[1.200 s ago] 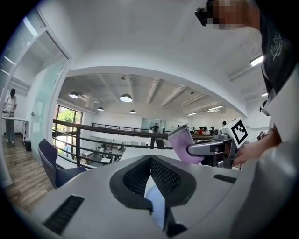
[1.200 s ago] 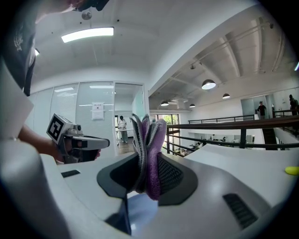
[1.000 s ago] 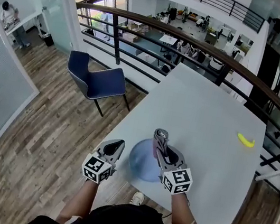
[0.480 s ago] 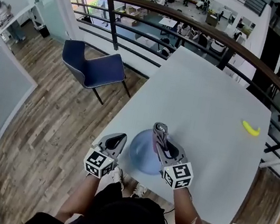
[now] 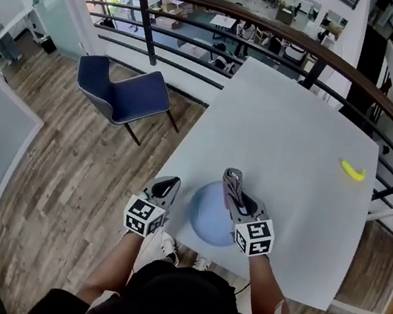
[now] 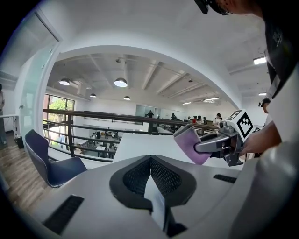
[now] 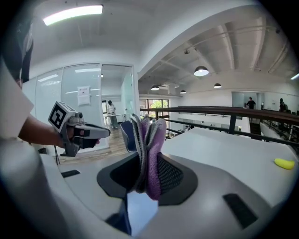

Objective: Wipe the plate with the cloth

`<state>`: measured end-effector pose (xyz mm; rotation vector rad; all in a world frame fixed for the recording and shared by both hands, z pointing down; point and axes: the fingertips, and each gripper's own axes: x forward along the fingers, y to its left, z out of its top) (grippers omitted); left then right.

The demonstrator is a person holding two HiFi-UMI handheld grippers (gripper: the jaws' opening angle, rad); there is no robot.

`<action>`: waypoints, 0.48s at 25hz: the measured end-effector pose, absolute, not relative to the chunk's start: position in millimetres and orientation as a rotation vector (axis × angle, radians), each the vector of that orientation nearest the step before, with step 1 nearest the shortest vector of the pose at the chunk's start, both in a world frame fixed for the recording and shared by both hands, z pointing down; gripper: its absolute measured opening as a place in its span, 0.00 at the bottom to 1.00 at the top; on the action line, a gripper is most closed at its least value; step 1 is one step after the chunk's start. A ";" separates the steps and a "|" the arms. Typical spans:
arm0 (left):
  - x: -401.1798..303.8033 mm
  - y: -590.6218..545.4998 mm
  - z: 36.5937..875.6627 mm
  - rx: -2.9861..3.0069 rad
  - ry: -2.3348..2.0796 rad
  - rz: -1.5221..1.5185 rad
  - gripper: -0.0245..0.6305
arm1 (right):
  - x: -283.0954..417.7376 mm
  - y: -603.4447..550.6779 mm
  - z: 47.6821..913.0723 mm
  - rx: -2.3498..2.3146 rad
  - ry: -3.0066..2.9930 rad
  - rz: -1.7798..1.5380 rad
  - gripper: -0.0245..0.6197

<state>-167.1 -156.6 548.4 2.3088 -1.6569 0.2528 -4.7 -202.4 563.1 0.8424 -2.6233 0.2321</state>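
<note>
Clearly the wiping has not begun. The blue plate (image 5: 205, 214) lies at the near edge of the white table (image 5: 298, 133), low in the middle of the head view. The cloth (image 5: 231, 180) appears to be held over the plate's right side rather than pressed onto it. The right gripper (image 5: 240, 201) is clenched on that cloth, which is folded into a thick purple-grey wad sticking out past the jaws, probably so a soft pad meets the plate first. The left gripper (image 5: 168, 184) hangs just left of the plate, apart from it, perhaps ready to steady the rim. The left gripper view shows what the head view cannot: those jaws are pressed together with nothing between them. The right gripper view adds the cloth's layers pinched between its jaws, and a yellow banana (image 7: 284, 163) at far right, well apart.
</note>
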 end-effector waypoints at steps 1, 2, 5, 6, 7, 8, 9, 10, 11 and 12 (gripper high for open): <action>-169.9 -159.5 550.7 2.311 -1.654 0.249 0.06 | -6.2 -202.7 567.0 0.846 -2.612 0.235 0.22; -172.9 -162.7 553.3 2.315 -1.656 0.242 0.06 | -8.0 -203.0 570.6 0.847 -2.603 0.239 0.22; -176.2 -169.5 561.6 2.325 -1.645 0.237 0.06 | -12.6 -202.7 581.7 0.847 -2.578 0.258 0.22; -175.8 -170.8 566.0 2.324 -1.632 0.242 0.06 | -14.2 -202.9 586.3 0.848 -2.571 0.268 0.22; -175.3 -171.6 571.8 2.317 -1.616 0.248 0.06 | -16.1 -203.3 591.8 0.848 -2.564 0.278 0.22; -175.6 -172.3 578.6 2.307 -1.603 0.255 0.06 | -18.2 -203.4 597.9 0.844 -2.556 0.286 0.22; -177.3 -173.3 585.6 2.300 -1.599 0.260 0.06 | -20.4 -203.4 604.4 0.840 -2.547 0.295 0.22; -179.9 -174.4 591.9 2.294 -1.599 0.262 0.06 | -22.2 -203.8 610.7 0.840 -2.535 0.308 0.22; -182.6 -175.7 597.3 2.288 -1.598 0.261 0.06 | -23.6 -204.7 616.8 0.846 -2.522 0.331 0.22; -185.4 -177.3 601.9 2.281 -1.595 0.257 0.06 | -24.9 -206.2 622.5 0.856 -2.508 0.363 0.22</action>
